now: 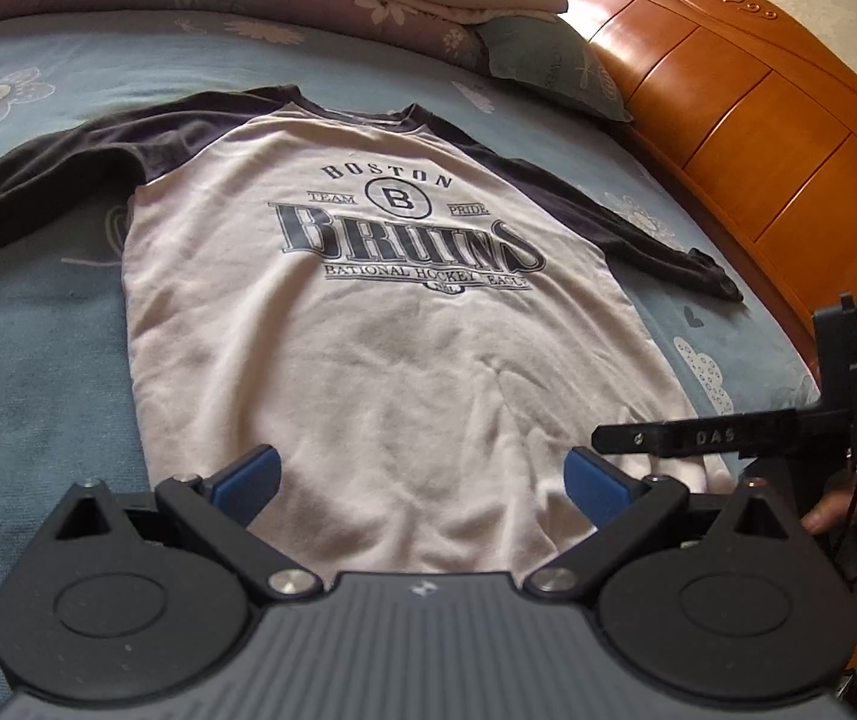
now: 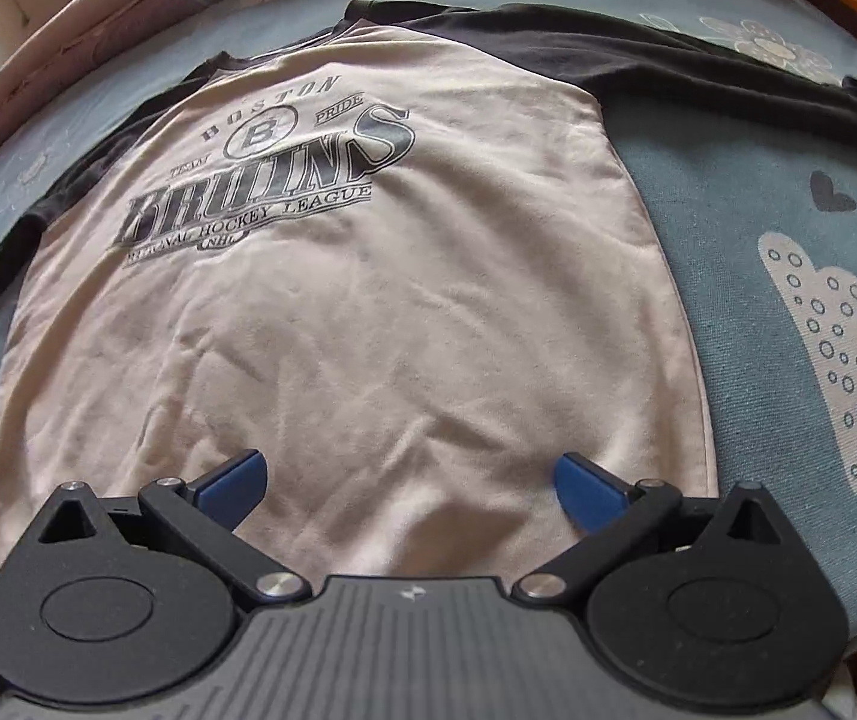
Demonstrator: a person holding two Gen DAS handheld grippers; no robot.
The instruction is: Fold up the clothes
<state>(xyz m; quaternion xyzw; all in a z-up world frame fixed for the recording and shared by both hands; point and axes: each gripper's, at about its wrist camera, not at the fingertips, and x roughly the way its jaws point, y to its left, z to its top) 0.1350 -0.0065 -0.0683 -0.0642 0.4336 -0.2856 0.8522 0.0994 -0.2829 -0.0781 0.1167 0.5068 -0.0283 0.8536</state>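
bed: blue sheet | 1 shirt flat, face up, both dark sleeves spread | left tongs agape over hem, gripping nothing | right tongs agape over hem, gripping nothing

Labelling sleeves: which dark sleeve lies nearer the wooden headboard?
The shirt's dark sleeve on the right in the left wrist view, cuff pointing toward the orange wooden headboard; the other sleeve stretches away from it.

Daylight, soft and even; glare on headboard; faint shadows under gripper fingers; strong fisheye bending at edges; slight blur throughout.
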